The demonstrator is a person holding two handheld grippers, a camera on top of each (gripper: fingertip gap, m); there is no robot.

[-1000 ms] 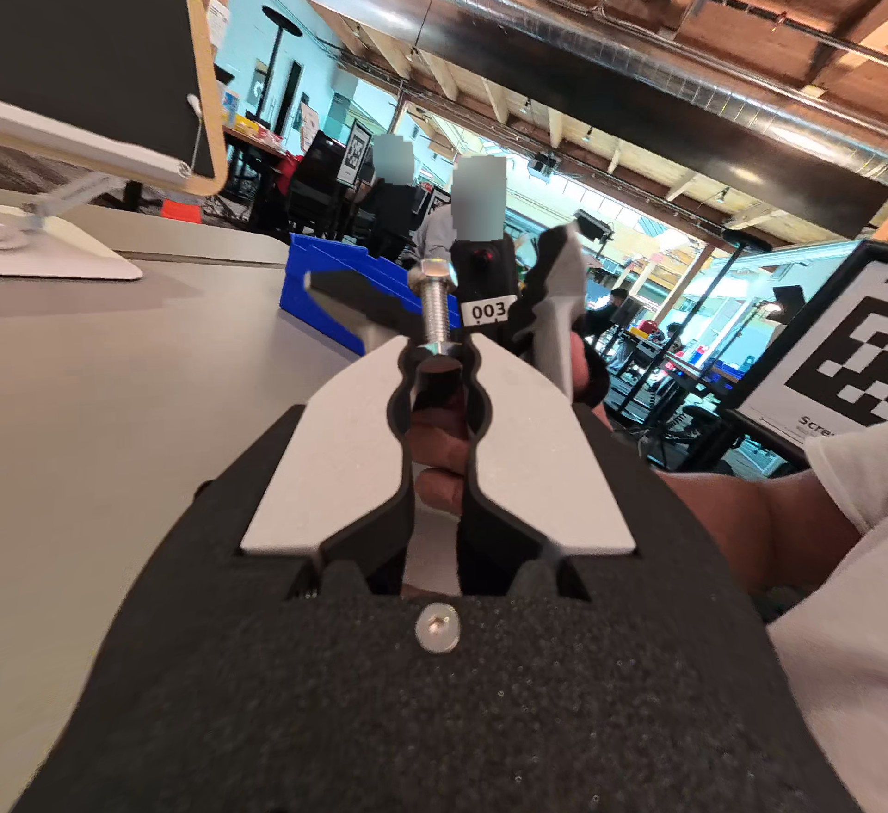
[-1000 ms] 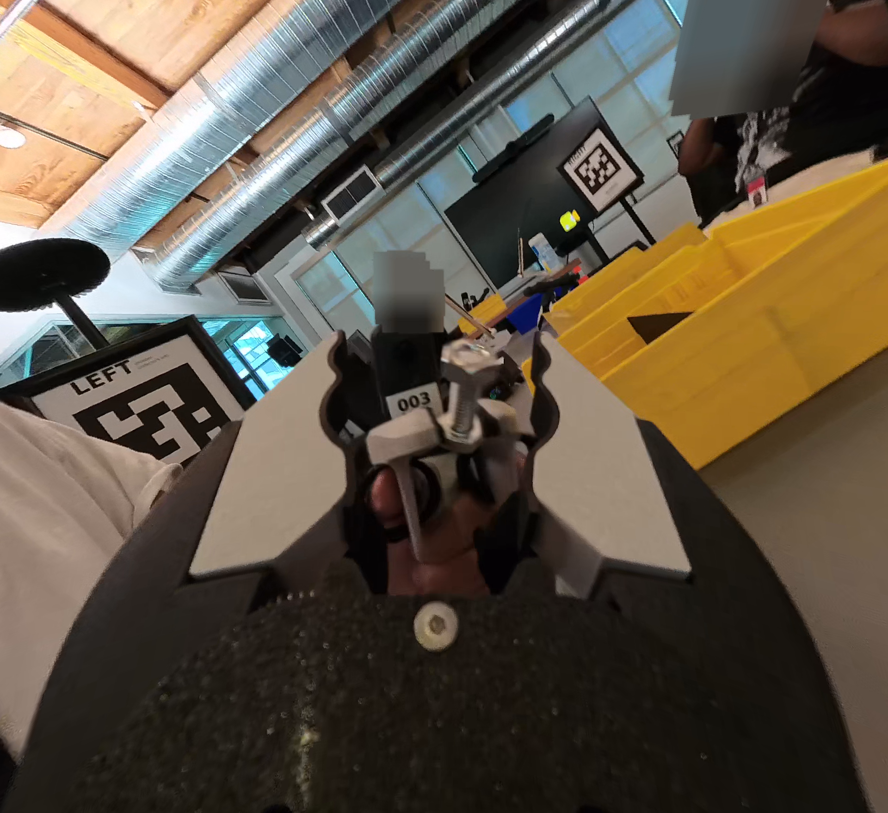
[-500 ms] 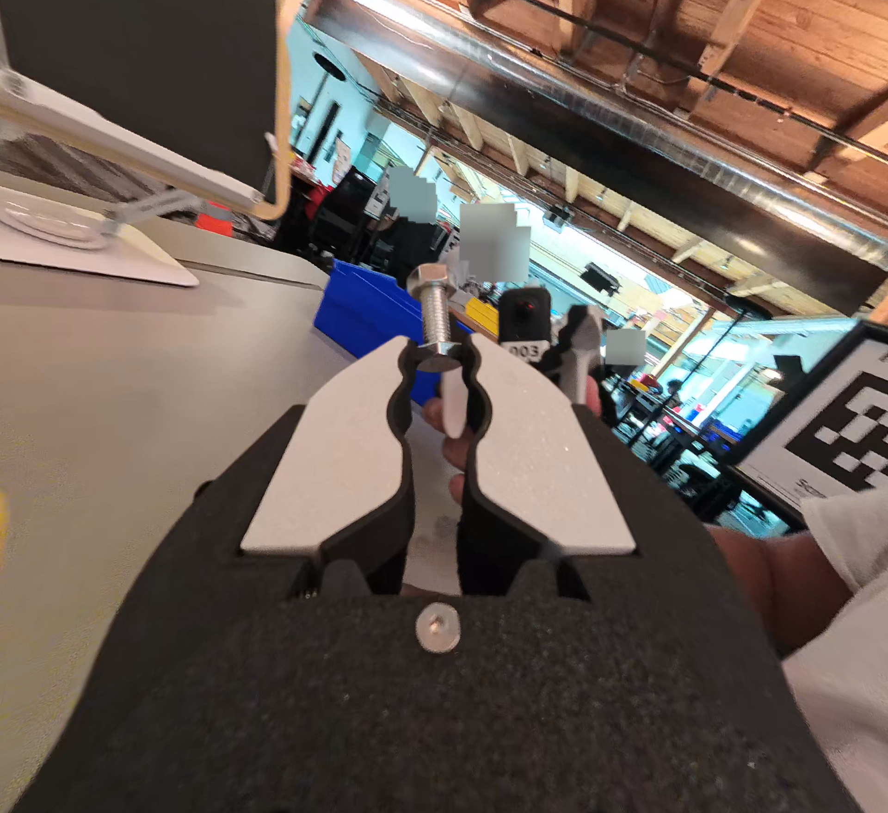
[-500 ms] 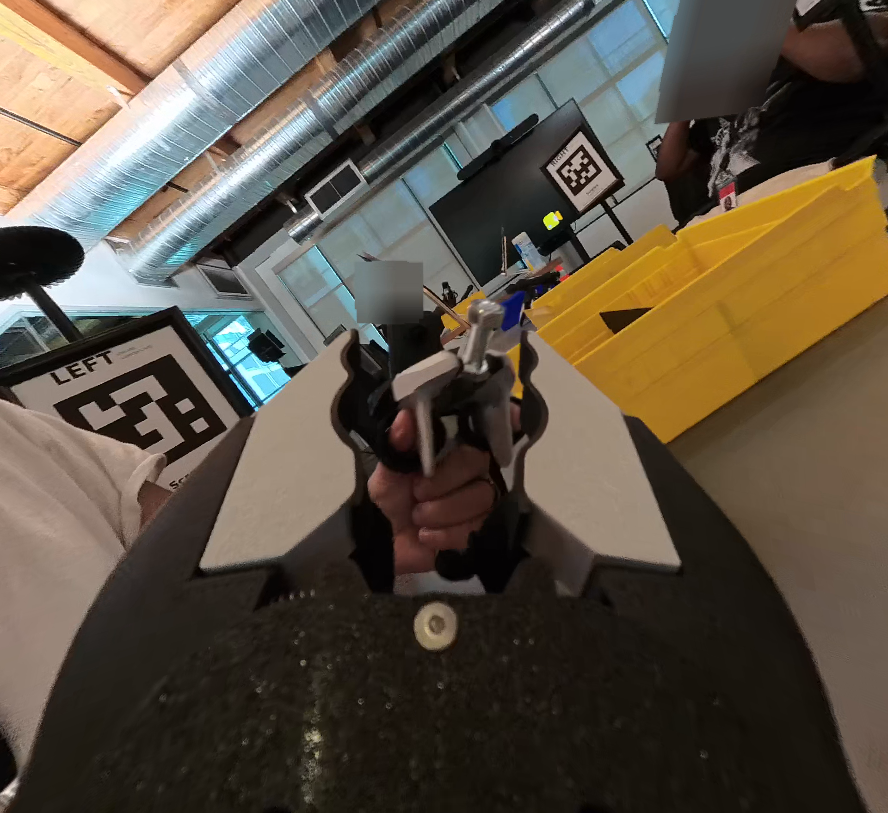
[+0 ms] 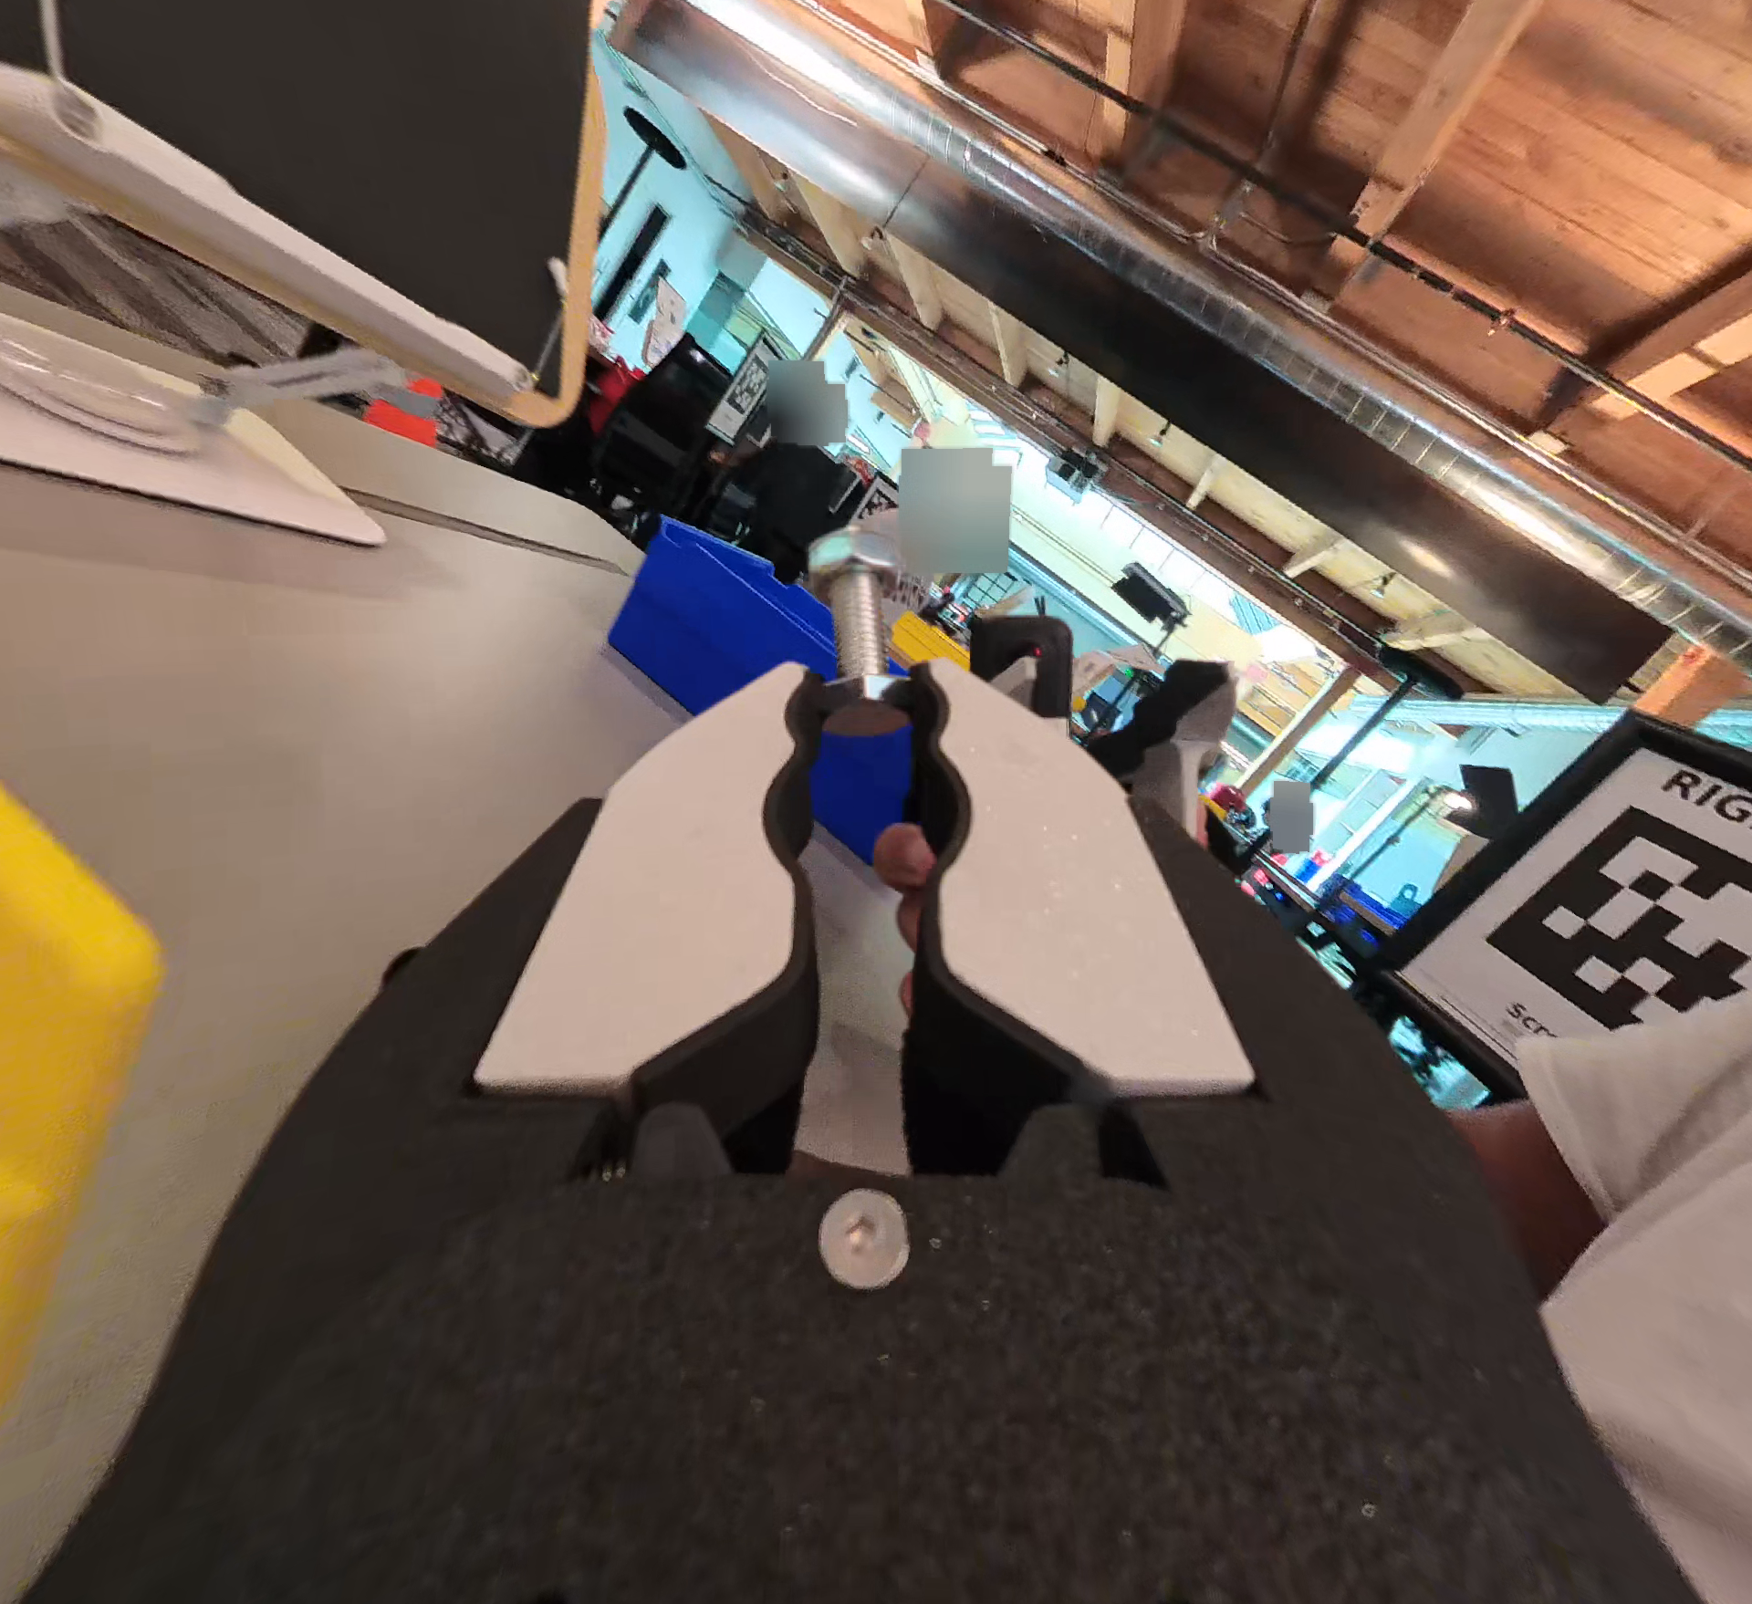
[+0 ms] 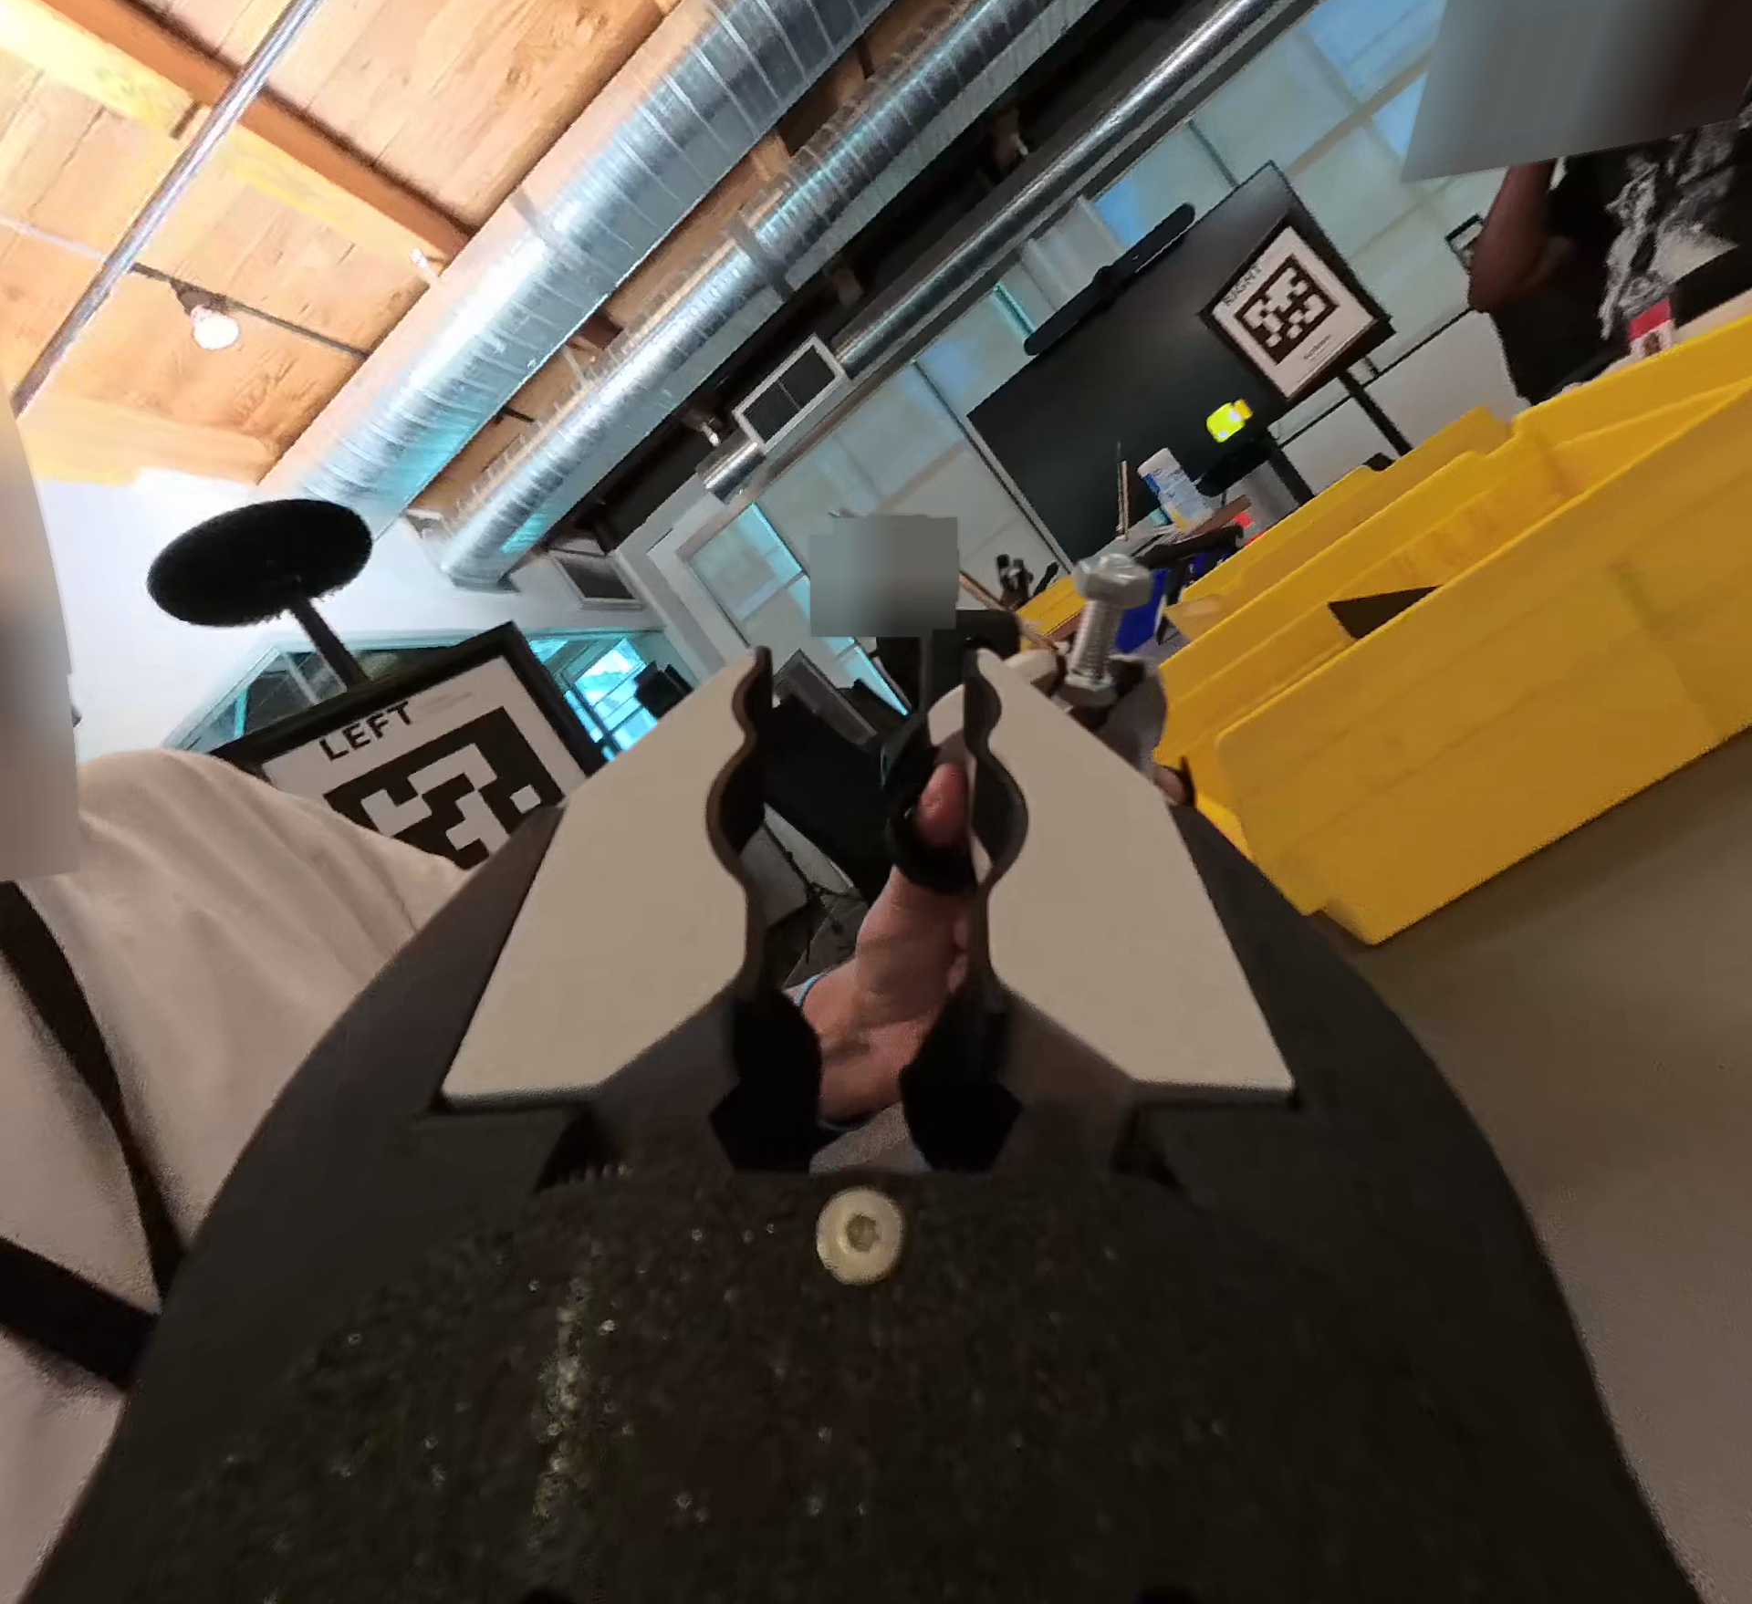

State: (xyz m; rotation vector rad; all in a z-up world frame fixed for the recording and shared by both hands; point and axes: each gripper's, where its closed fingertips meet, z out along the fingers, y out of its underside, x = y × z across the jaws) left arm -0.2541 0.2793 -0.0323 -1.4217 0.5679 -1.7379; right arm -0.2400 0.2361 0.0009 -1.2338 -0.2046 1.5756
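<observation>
My left gripper (image 5: 865, 696) is shut on a silver hex bolt (image 5: 856, 611). It grips the nut at the bolt's lower end, and the bolt stands upright with its head on top. My right gripper (image 6: 867, 675) is open and empty, with only a person's hand showing between its fingers. The bolt also shows in the right wrist view (image 6: 1098, 622), just past the right finger's tip and outside the jaws. In the left wrist view the right gripper (image 5: 1138, 729) is a short way off to the right of the bolt.
A grey table (image 5: 284, 705) carries a blue bin (image 5: 720, 620), a yellow bin (image 5: 57, 990) at the near left and a monitor on a white stand (image 5: 284, 89). Stacked yellow bins (image 6: 1469, 658) stand at the right. Framed marker boards (image 6: 427, 772) and people are behind.
The right gripper, which had its open fingers around the bolt, has drawn away to the side. The left gripper still holds the bolt. Both views have tilted.
</observation>
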